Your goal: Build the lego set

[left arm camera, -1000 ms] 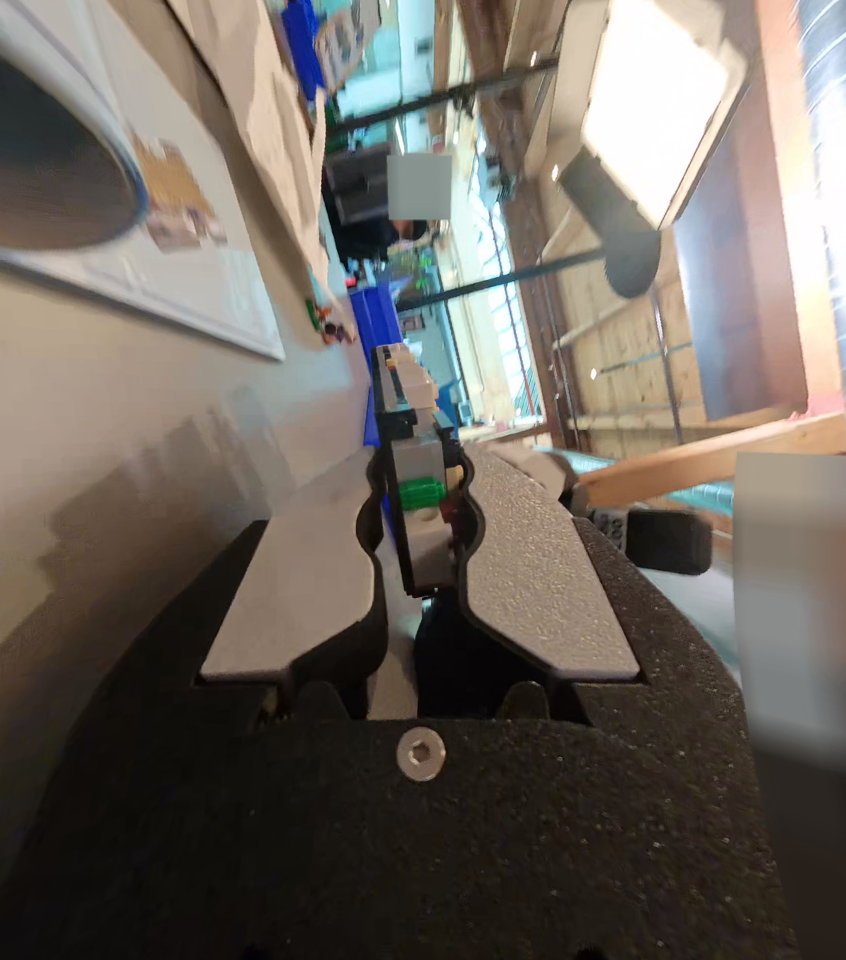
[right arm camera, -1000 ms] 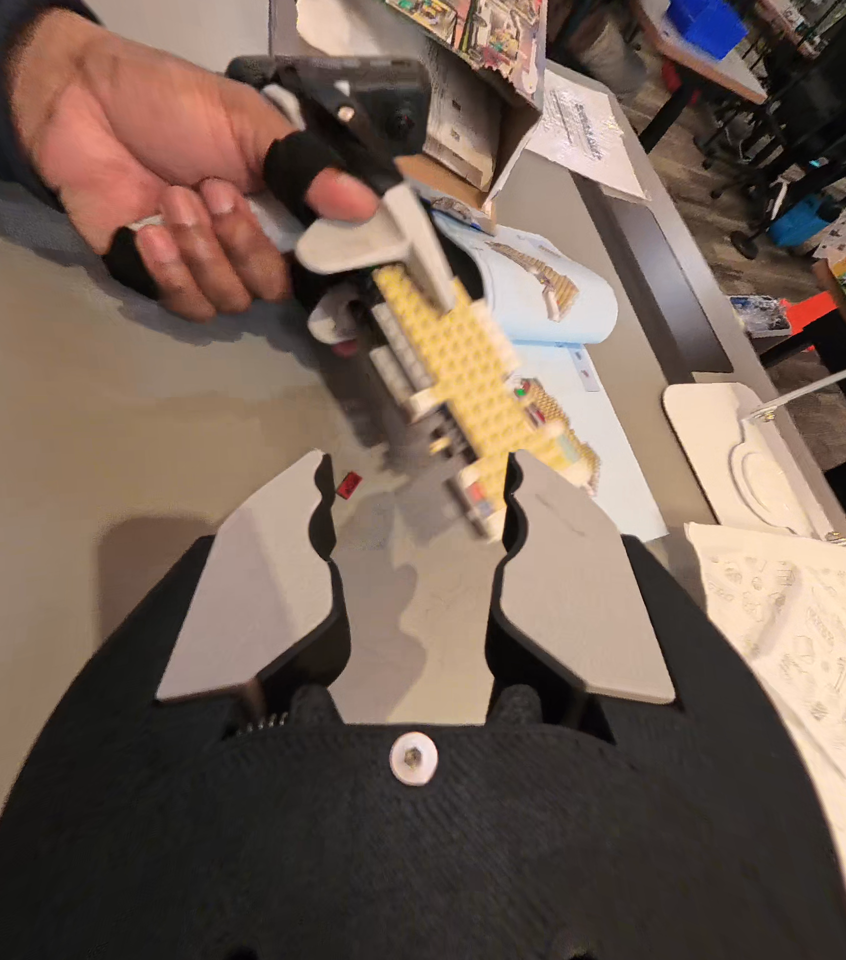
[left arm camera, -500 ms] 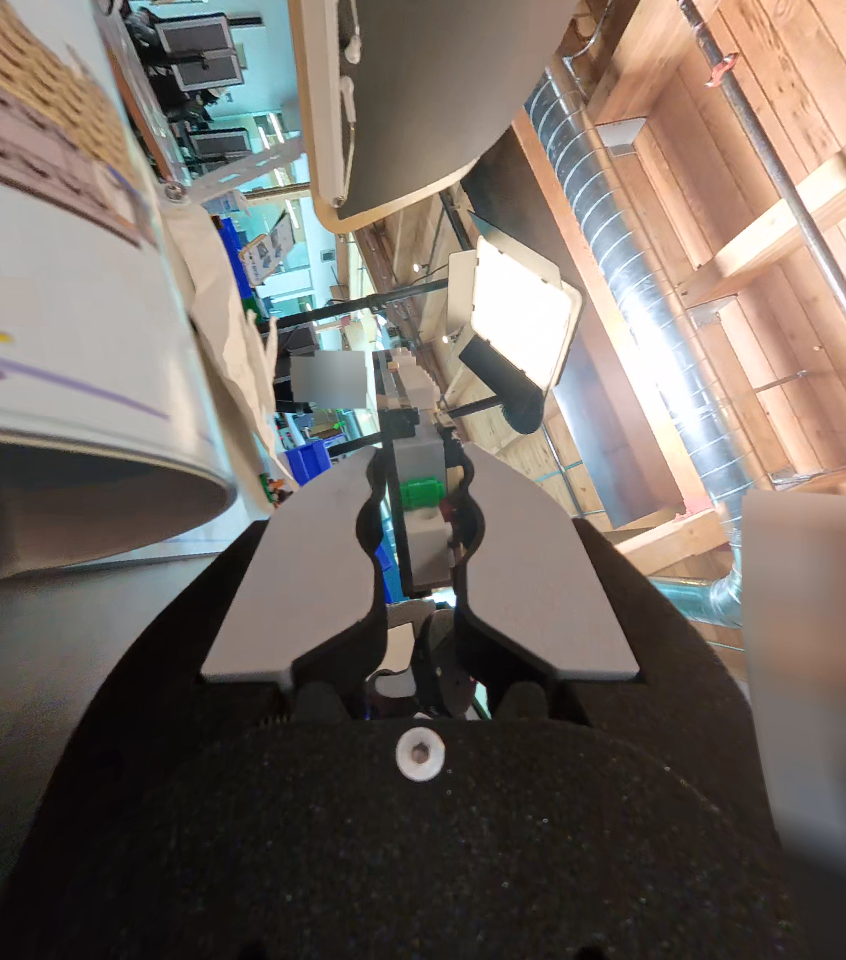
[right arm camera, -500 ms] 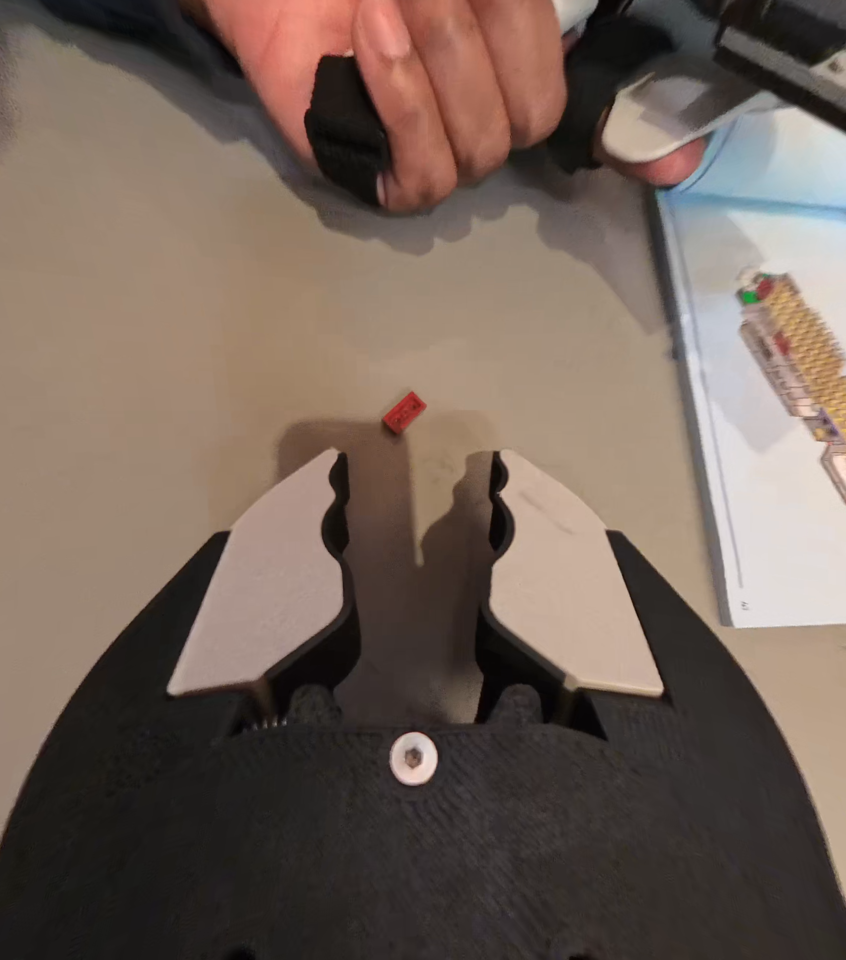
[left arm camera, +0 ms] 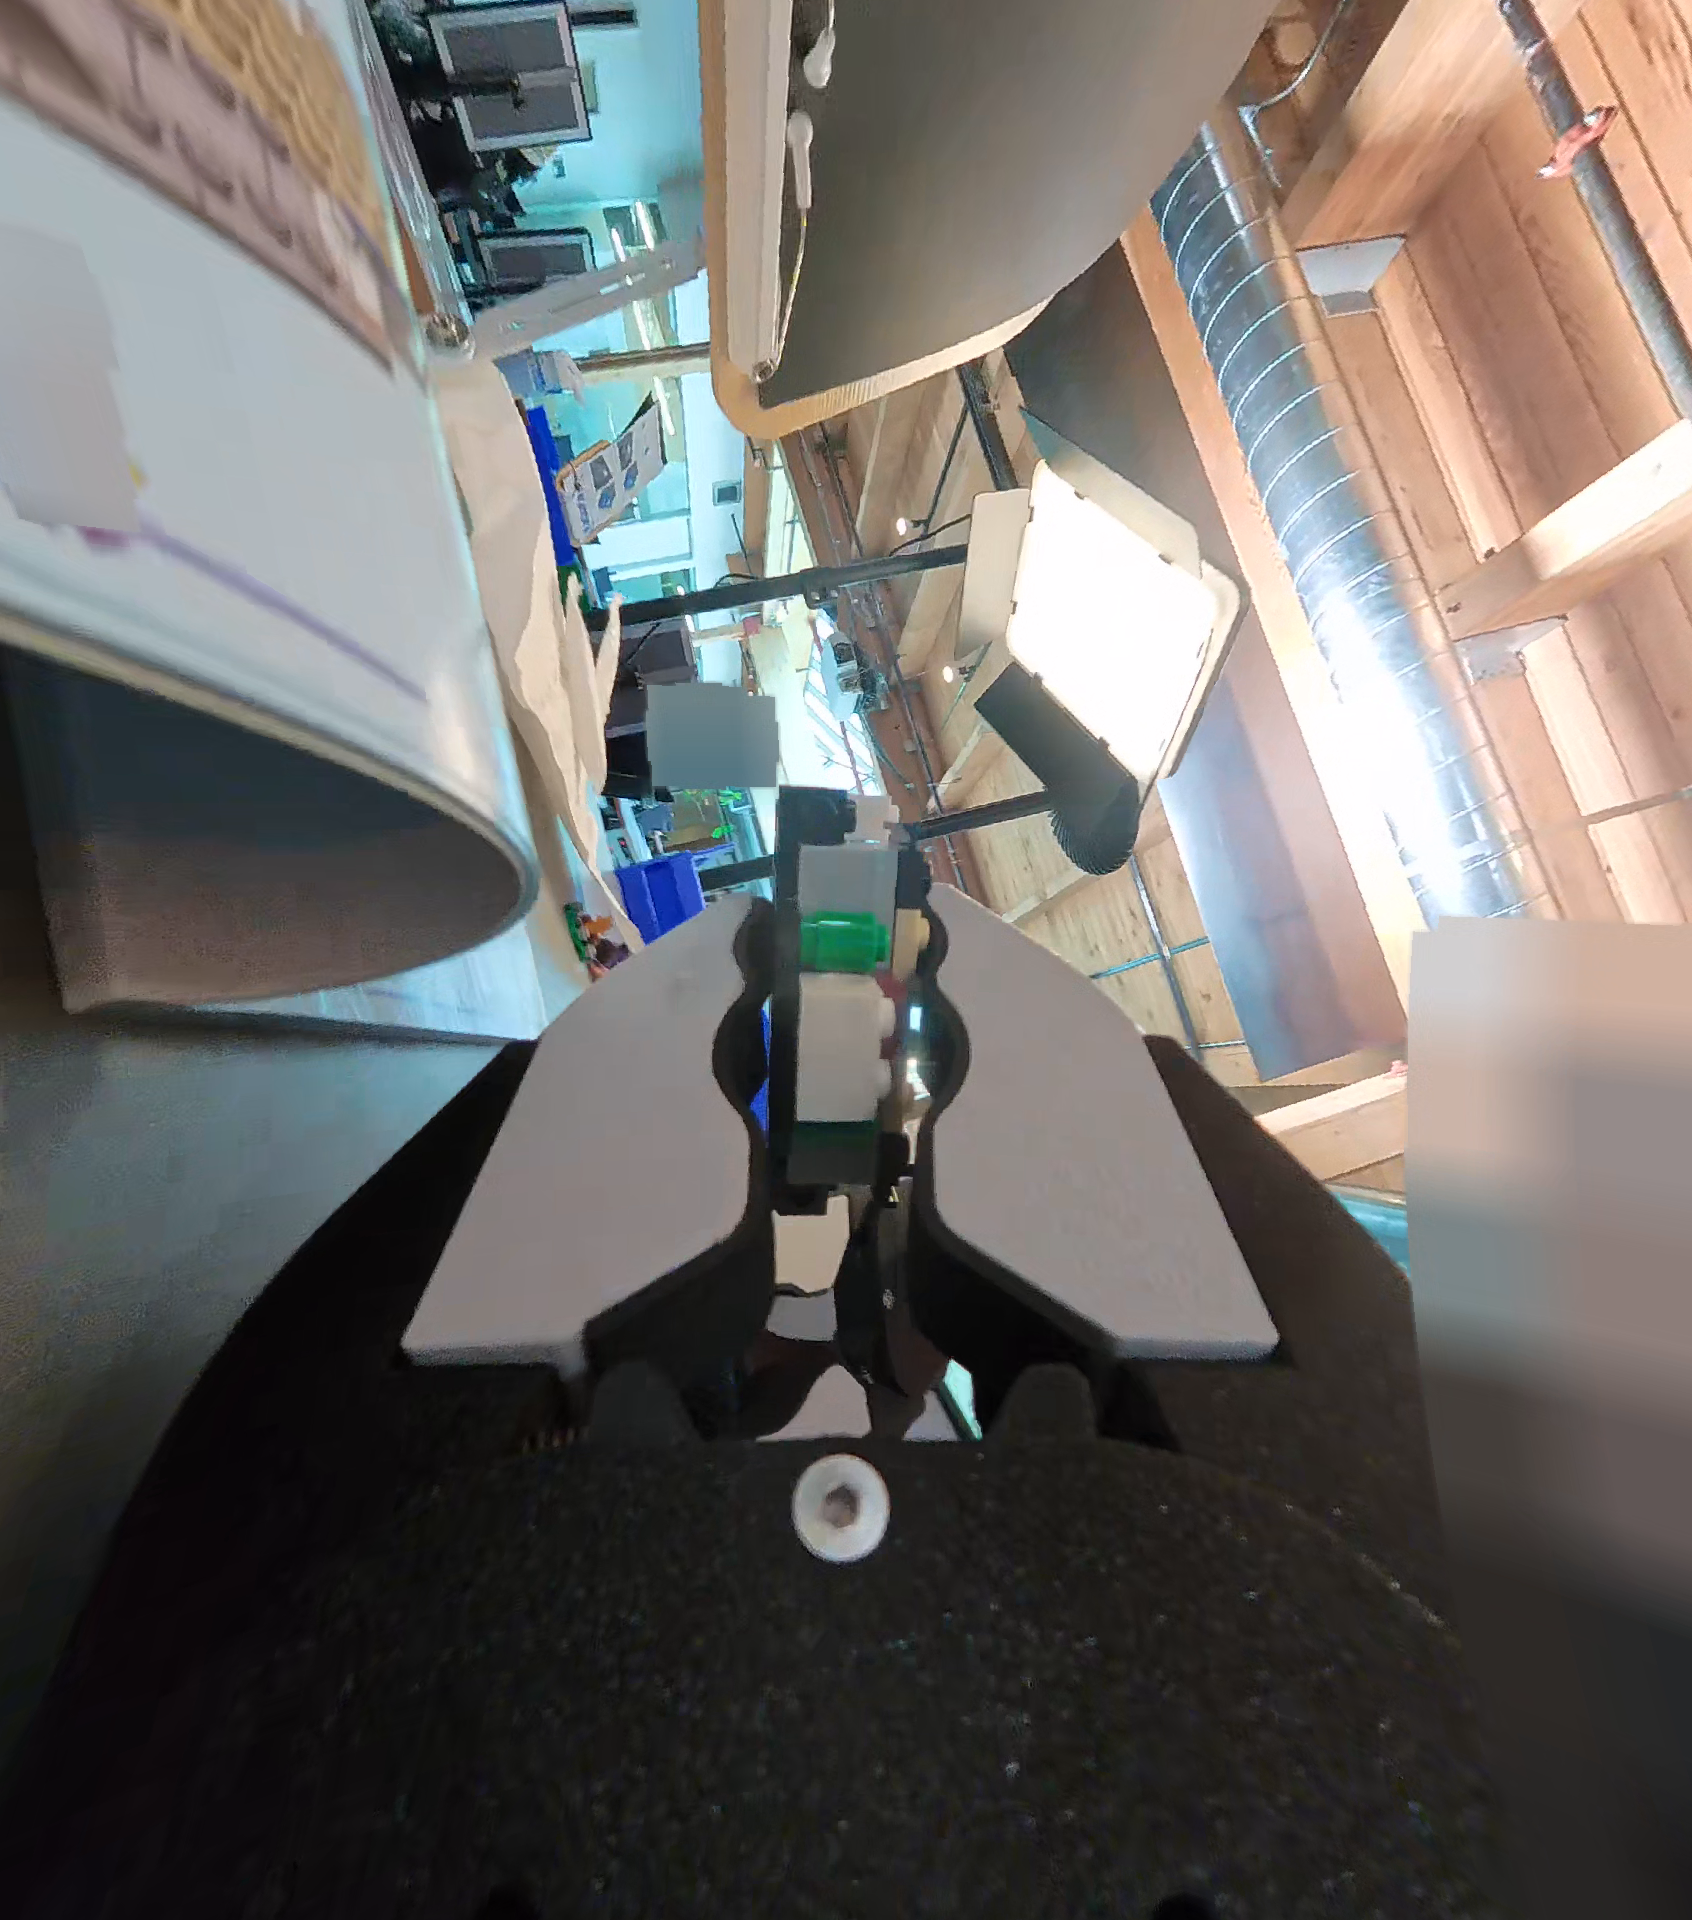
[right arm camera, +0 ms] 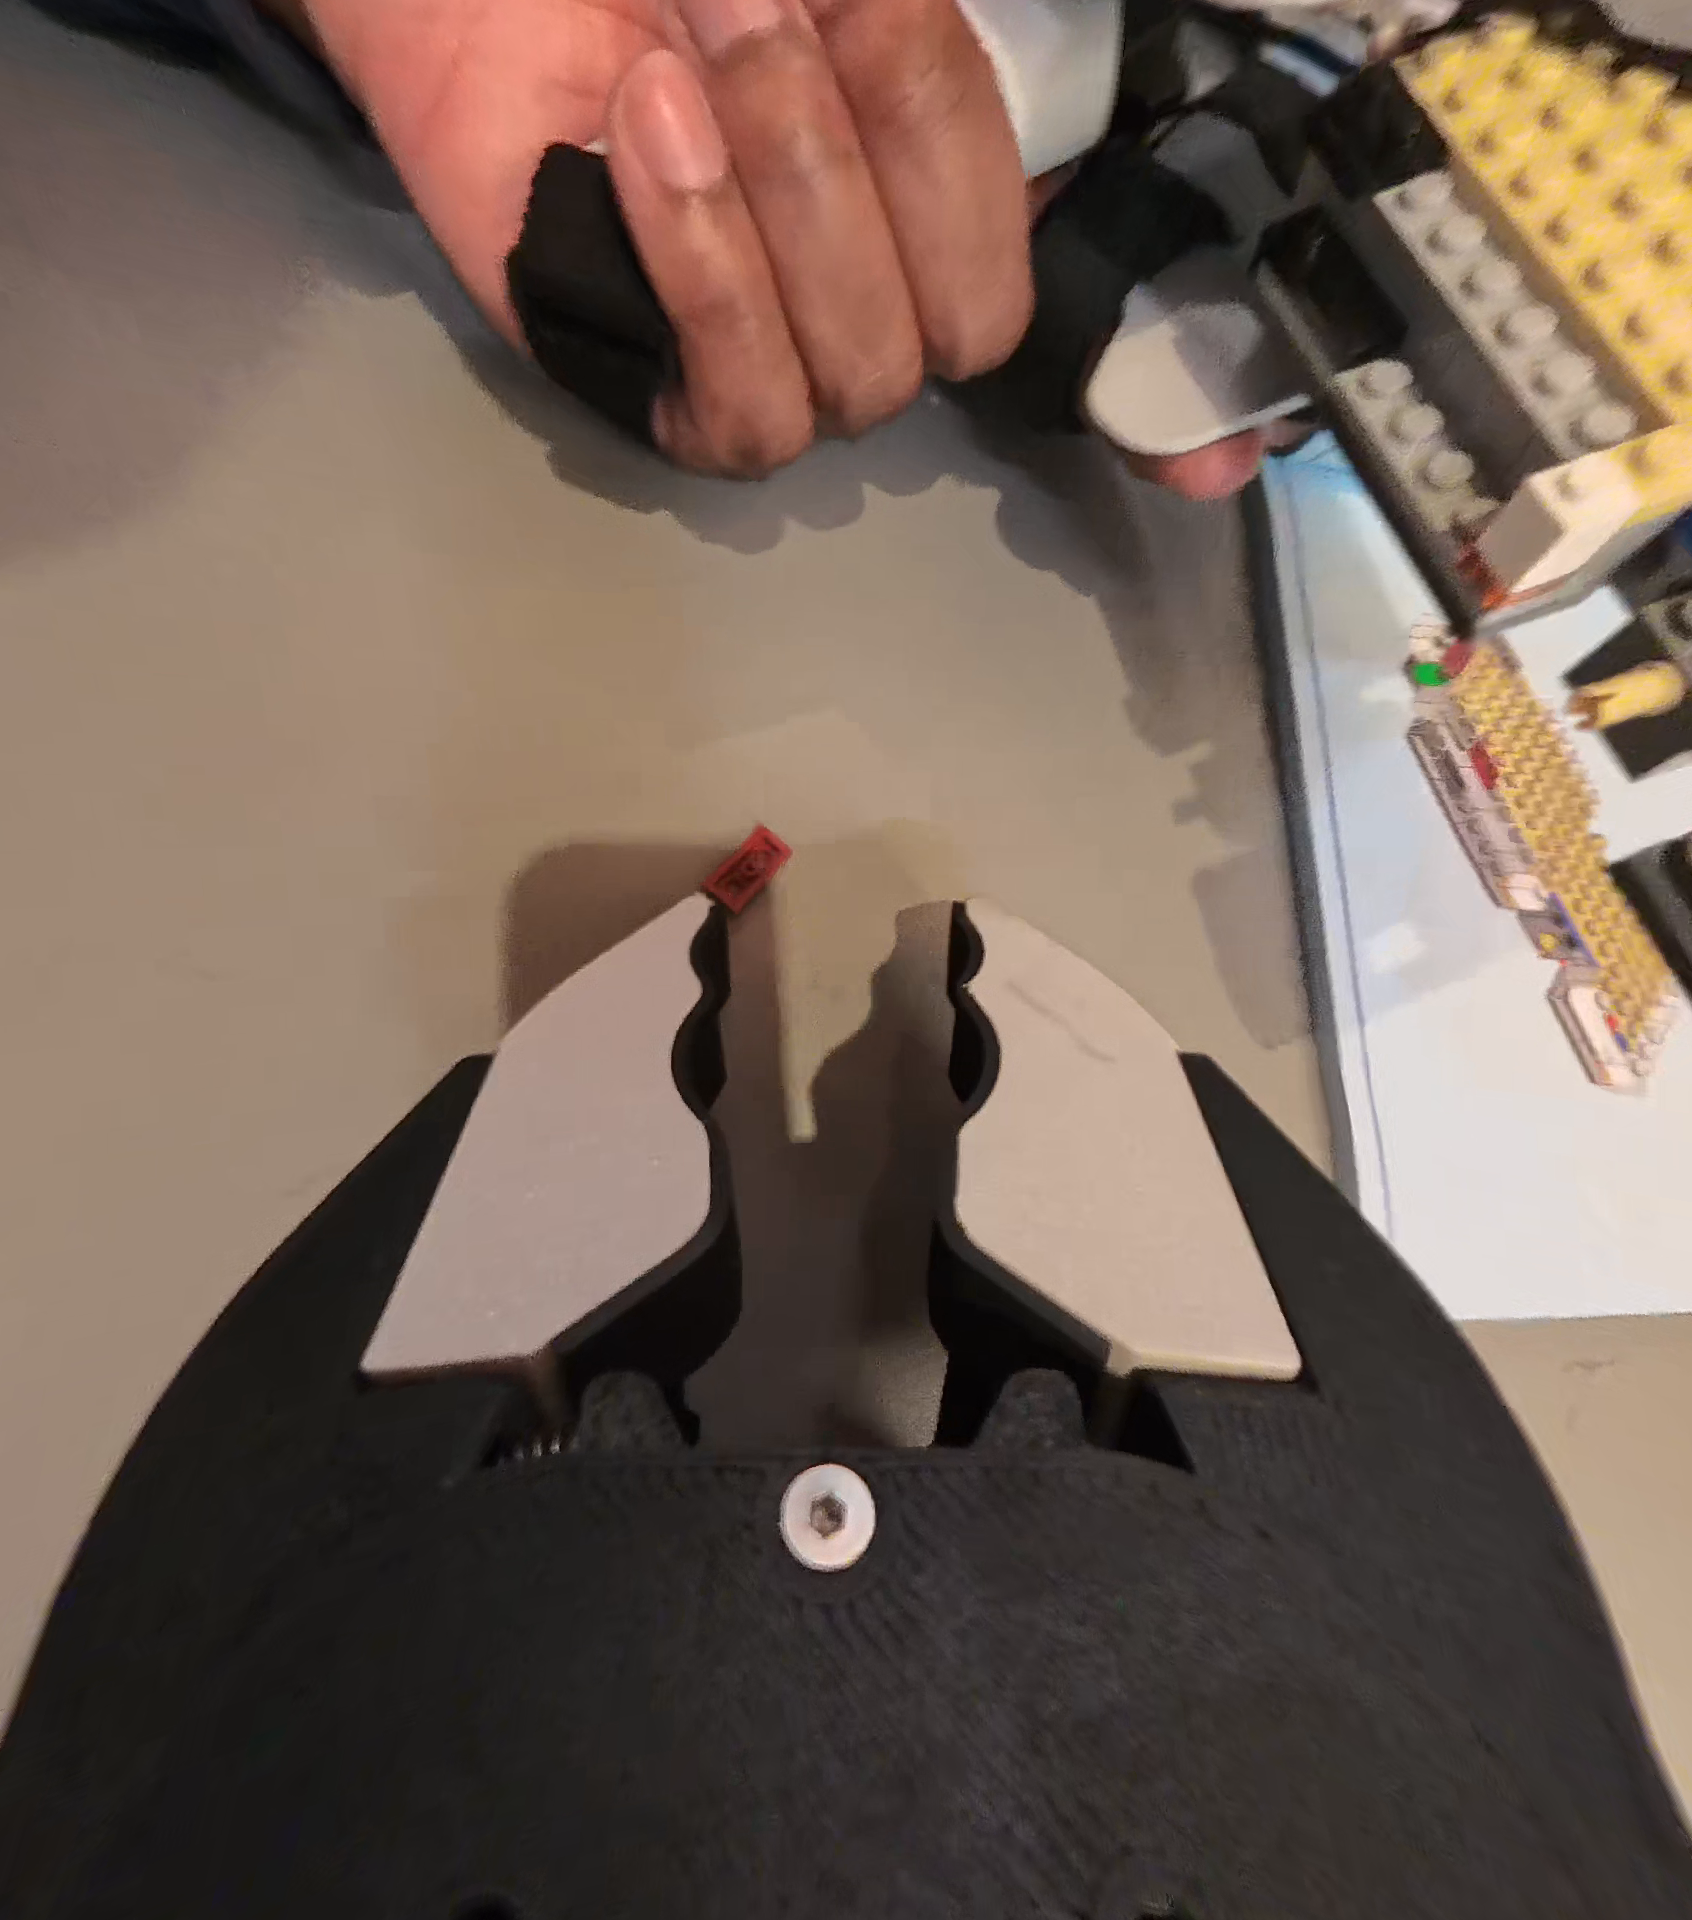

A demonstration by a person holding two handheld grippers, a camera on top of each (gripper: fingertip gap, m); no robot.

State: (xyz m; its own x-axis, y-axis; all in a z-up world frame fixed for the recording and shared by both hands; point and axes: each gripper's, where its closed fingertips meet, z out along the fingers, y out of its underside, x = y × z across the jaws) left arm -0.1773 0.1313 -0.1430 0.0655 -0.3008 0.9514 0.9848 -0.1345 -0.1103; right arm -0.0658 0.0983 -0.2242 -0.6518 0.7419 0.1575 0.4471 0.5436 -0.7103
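Now left tool [left arm camera: 842, 997] clamping brick model [left arm camera: 837, 1039], right tool [right arm camera: 831, 914] open beside red brick [right arm camera: 746, 883]

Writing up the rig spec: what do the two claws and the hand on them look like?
Both claws match: grainy black printed body, a pale hex screw at centre, flat light-grey finger plates with wavy black inner pads. A spring coil shows at one finger base. The hand wraps a black grip; a dark sleeve edge shows.

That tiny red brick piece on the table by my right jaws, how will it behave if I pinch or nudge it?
The red brick piece looks flat and very small, so it should be stiff and light, and a nudge would probably skate it across the smooth table. It lies off the right gripper's left fingertip, so closing now would likely miss it.
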